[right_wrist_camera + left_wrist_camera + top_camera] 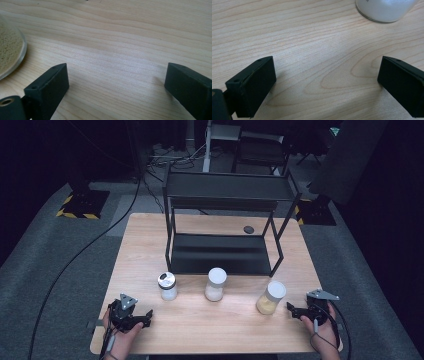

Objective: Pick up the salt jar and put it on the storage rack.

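Wooden tabletop (200, 325): both sets of fingers spread, nothing between them. Yellow-grain jar (270, 298) just beyond right gripper (291, 308); silver-capped jar (167, 286) ahead of left gripper (147, 316). Advise centring each jar between fingers before closing.

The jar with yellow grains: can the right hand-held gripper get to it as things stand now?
Probably yes. The right hand-held gripper lies just beside the jar with yellow grains, jaws open and empty, with bare wooden table between them and nothing in the way.
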Action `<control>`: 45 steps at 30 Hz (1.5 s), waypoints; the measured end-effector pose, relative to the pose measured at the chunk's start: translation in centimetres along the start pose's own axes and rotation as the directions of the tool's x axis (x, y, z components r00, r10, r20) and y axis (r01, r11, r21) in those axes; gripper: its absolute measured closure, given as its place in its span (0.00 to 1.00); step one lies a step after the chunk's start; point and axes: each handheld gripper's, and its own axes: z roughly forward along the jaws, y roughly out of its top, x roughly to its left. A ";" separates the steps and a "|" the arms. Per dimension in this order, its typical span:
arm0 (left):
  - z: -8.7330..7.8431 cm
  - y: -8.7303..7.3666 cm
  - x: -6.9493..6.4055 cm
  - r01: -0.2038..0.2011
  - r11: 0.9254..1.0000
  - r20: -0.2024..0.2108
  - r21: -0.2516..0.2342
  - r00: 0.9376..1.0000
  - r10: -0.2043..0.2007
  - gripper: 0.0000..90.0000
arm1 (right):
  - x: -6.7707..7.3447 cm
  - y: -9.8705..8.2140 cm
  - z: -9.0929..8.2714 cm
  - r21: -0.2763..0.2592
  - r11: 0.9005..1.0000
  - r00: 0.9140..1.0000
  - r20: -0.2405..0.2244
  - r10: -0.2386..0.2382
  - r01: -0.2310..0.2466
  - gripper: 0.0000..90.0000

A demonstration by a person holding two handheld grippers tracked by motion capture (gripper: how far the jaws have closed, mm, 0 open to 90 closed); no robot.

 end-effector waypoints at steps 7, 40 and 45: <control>0.0 0.0 -0.2 0.011 1.000 -0.009 0.000 1.000 -0.011 0.02 | 0.0 0.0 0.0 0.000 1.000 1.000 0.001 -0.001 0.001 0.06; -3.8 0.0 -2.0 0.022 0.960 0.069 -0.279 0.998 -0.002 0.06 | 0.1 0.0 0.0 0.000 1.000 1.000 0.004 0.000 0.000 0.06; -3.8 0.1 -2.4 0.013 0.951 0.069 -0.310 0.998 0.009 0.06 | 0.2 0.0 0.0 0.000 1.000 1.000 0.005 0.002 -0.002 0.06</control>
